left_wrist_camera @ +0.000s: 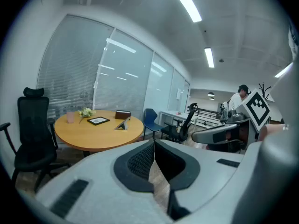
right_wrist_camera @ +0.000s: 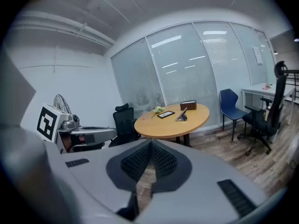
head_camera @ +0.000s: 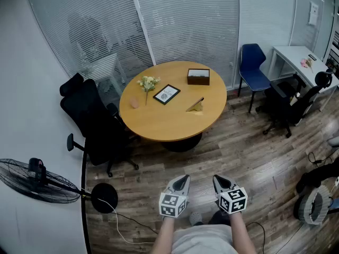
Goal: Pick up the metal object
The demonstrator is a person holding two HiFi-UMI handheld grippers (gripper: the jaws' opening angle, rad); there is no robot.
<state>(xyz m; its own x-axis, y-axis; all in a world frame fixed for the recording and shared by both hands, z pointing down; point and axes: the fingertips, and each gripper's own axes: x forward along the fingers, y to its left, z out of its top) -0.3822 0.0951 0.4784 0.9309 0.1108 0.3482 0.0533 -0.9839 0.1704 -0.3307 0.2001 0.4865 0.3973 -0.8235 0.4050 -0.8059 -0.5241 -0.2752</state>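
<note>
The metal object point(head_camera: 196, 106) is a small angled stand propped on the round wooden table point(head_camera: 159, 123), right of centre. It also shows far off in the left gripper view, metal stand point(left_wrist_camera: 122, 125), and in the right gripper view, metal stand point(right_wrist_camera: 182, 115). My left gripper point(head_camera: 183, 180) and right gripper point(head_camera: 217, 180) hang side by side over the wood floor, well short of the table. Both are shut with nothing between the jaws, as the left gripper point(left_wrist_camera: 154, 144) and the right gripper point(right_wrist_camera: 150, 144) show in their own views.
On the table lie a framed picture point(head_camera: 166, 94), a brown box point(head_camera: 198, 76), a flower sprig point(head_camera: 148, 83) and a pink cup point(head_camera: 134, 103). A black office chair point(head_camera: 92, 120) stands at its left, a blue chair point(head_camera: 254, 67) and white desk point(head_camera: 299, 57) at right. A floor fan point(head_camera: 37, 181) stands at left.
</note>
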